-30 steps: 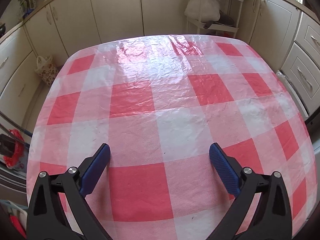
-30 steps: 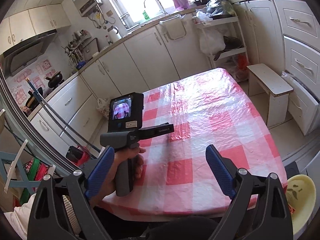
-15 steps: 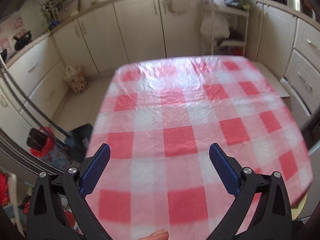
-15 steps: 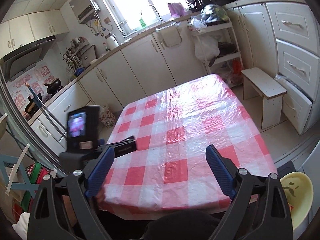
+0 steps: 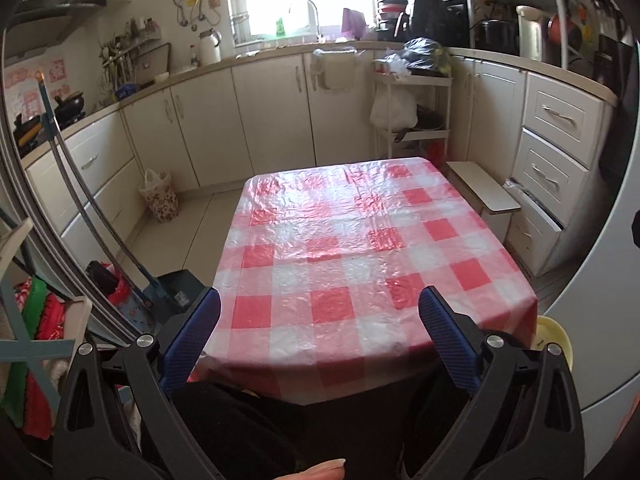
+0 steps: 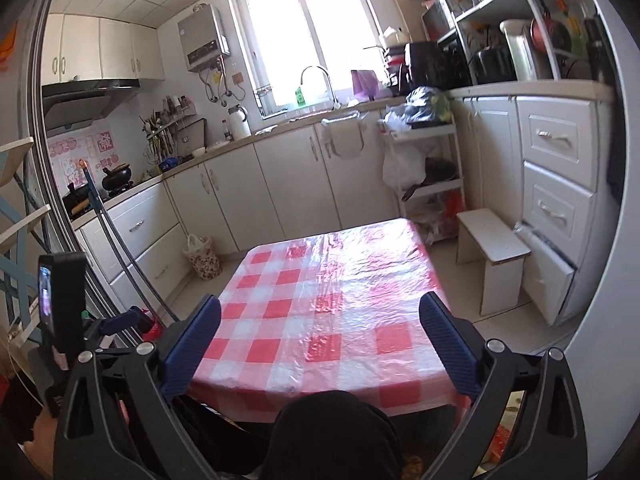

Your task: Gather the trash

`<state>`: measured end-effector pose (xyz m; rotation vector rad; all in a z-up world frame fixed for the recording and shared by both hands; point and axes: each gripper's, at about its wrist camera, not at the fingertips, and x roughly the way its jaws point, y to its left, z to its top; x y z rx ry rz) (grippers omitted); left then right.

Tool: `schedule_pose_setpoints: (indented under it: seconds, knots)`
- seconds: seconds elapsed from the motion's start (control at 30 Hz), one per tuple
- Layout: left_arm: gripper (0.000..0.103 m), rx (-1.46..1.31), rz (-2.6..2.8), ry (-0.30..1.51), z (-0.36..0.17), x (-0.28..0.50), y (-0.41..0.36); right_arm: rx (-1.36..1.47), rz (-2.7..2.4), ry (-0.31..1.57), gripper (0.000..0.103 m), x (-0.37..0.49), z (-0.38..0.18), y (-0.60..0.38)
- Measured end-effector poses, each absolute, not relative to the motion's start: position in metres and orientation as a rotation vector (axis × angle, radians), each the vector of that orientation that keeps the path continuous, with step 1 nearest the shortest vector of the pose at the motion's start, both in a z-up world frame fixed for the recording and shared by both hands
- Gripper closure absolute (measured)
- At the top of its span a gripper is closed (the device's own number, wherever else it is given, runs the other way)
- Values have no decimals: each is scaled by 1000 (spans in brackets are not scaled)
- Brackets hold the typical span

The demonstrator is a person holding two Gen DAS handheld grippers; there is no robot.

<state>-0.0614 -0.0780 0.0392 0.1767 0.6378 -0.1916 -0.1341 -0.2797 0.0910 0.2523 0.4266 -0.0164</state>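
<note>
1. Big change from a second ago: the left gripper [image 5: 320,312] was right over the red-and-white checked tablecloth [image 5: 360,248], and now it's pulled way back, so the whole table plus the kitchen shows up.
2. The right gripper [image 6: 320,320] has also backed off and tilted up a bit.
3. Both sets of jaws are spread wide with nothing between them.
4. Trash-wise, I can't spot any loose scraps on the cloth.
5. Containers: a yellow bin [image 5: 554,338] peeks out at about 4 o'clock of the table; contents hidden.
6. A floral bag [image 5: 159,197] sits on the floor at 10 o'clock, by the cabinets.
7. A white plastic bag [image 5: 393,109] hangs on the rack [image 5: 412,132] at 1 o'clock.
</note>
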Motion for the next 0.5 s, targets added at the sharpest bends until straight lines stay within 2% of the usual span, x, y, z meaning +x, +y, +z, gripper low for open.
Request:
schedule_pose_setpoints:
  seconds: [0.5]
  knots:
    - [7,177,-203,575,62,-98,-69,235,-82,408,7,-156,91,-290]
